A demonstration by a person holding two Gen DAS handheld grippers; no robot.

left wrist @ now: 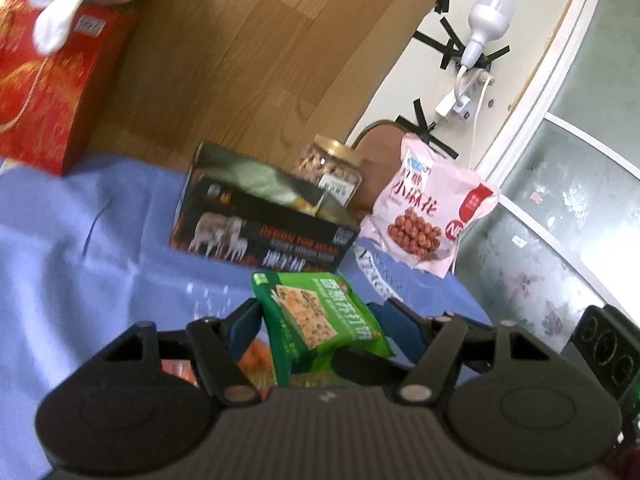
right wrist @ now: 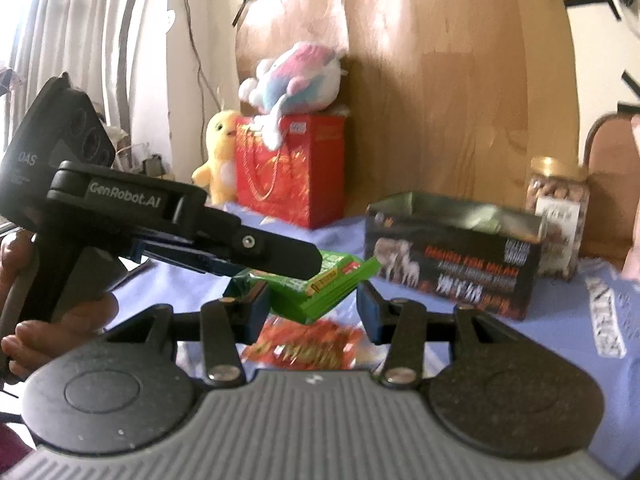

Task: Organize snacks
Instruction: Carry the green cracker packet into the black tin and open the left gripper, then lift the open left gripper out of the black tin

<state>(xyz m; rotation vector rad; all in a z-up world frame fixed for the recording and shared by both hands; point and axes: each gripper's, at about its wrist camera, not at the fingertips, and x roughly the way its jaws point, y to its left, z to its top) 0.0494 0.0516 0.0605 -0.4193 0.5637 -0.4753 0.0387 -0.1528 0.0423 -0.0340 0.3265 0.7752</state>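
We hold the green cracker packet [left wrist: 320, 320] in the left claw [left wrist: 320, 316], which pinches it near its rear end, so most of the packet sticks out forward and hangs above the table [left wrist: 100, 240], over its near edge. In the right wrist view the same packet [right wrist: 332, 280] is seen from the side, lifted above a red snack packet [right wrist: 308, 344] that lies flat on the blue cloth. The right claw [right wrist: 312, 308] is spread wide and holds nothing; its fingers stand on both sides of the hanging packet without touching it, as far as we can tell. We judge that the step in hand is to carry the green packet to the open black box [left wrist: 264, 220], which stands farther back toward the middle of the table, with a nut jar [left wrist: 330, 168] behind it and a pink snack bag [left wrist: 432, 212] just beside it, toward the right edge. To do this well, we should keep the grip firm, because the packet is held at one end only and may swing or slip. We should bring it over the open top of the box, lower it until it is inside the walls, and only then loosen the claw. The right claw should stay clear of the path, so that the two tools do not knock each other
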